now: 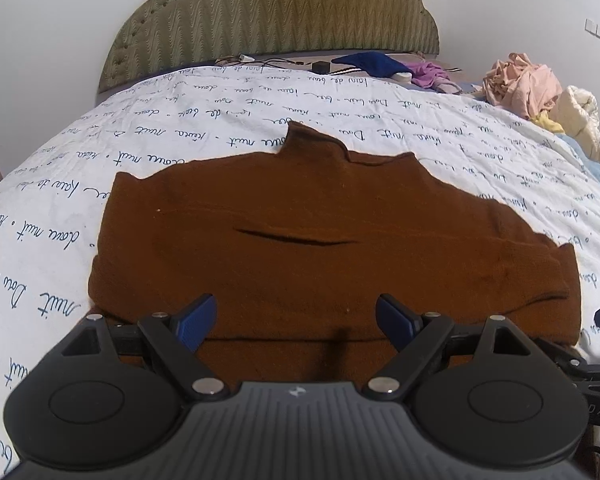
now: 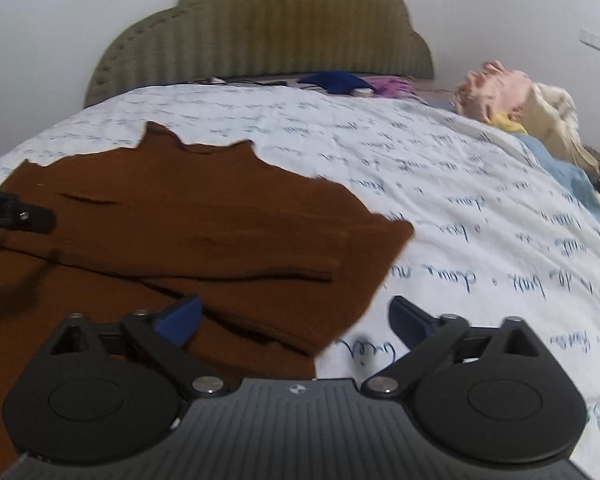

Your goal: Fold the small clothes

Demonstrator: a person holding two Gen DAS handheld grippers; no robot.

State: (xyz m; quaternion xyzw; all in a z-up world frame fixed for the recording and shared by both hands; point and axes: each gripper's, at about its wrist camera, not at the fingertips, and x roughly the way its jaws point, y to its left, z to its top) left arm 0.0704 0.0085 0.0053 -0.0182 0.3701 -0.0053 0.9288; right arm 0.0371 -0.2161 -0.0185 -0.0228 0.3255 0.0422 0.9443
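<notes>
Hovering in the left wrist view: left gripper spread wide, pinching nothing, blue pads above the near fold of the brown garment, spread flat on the bed's script-printed sheet. Seen from the right wrist: right gripper splayed fully, empty, astride the garment's edge at 5 o'clock; clothes pile at 2 o'clock.

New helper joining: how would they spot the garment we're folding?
Start at the green headboard and come down the white bedspread with blue handwriting. The brown garment lies flat in the middle, the only dark, spread-out piece; other clothes are crumpled at the edges.
</notes>
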